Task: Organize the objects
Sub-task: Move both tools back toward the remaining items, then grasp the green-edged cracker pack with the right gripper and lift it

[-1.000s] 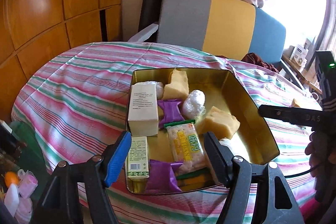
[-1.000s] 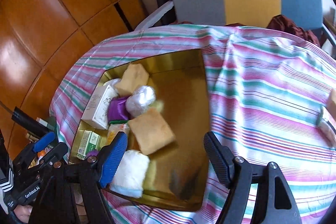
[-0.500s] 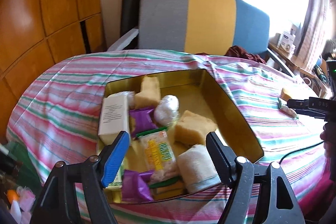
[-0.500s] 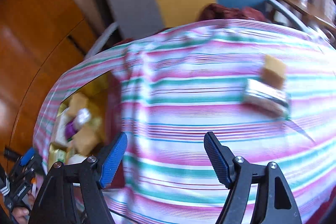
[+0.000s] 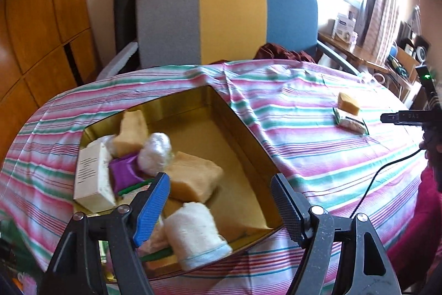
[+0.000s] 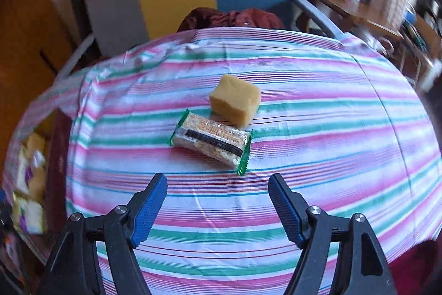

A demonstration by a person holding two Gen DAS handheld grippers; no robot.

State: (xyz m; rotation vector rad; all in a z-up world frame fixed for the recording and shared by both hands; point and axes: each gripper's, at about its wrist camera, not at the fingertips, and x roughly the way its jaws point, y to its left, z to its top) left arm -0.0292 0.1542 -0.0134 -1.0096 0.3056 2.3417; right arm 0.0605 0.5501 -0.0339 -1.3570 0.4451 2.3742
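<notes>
A gold tin box point(image 5: 248, 134) sits on the striped tablecloth and holds several items: a white carton point(image 5: 92, 176), yellow sponges point(image 5: 193, 179), a purple packet point(image 5: 124, 173), a white rolled towel point(image 5: 196, 231). My left gripper point(image 5: 221, 206) is open and empty above the tin's near edge. A yellow sponge point(image 6: 234, 102) and a green-ended cracker packet point(image 6: 211, 144) lie together on the cloth; they also show in the left wrist view point(image 5: 349, 116). My right gripper point(image 6: 218, 209) is open and empty, just short of the packet.
A grey, yellow and blue chair point(image 5: 226, 18) stands behind the table with dark red cloth point(image 6: 229, 18) on its seat. Wooden panels point(image 5: 41, 18) are at left. A cluttered side table point(image 5: 386, 57) is at right. The tin shows at the far left of the right wrist view point(image 6: 55, 156).
My right gripper swung right, from over the tin to the sponge and packet on the cloth. My left gripper's view turned right as well. Both stayed open.
</notes>
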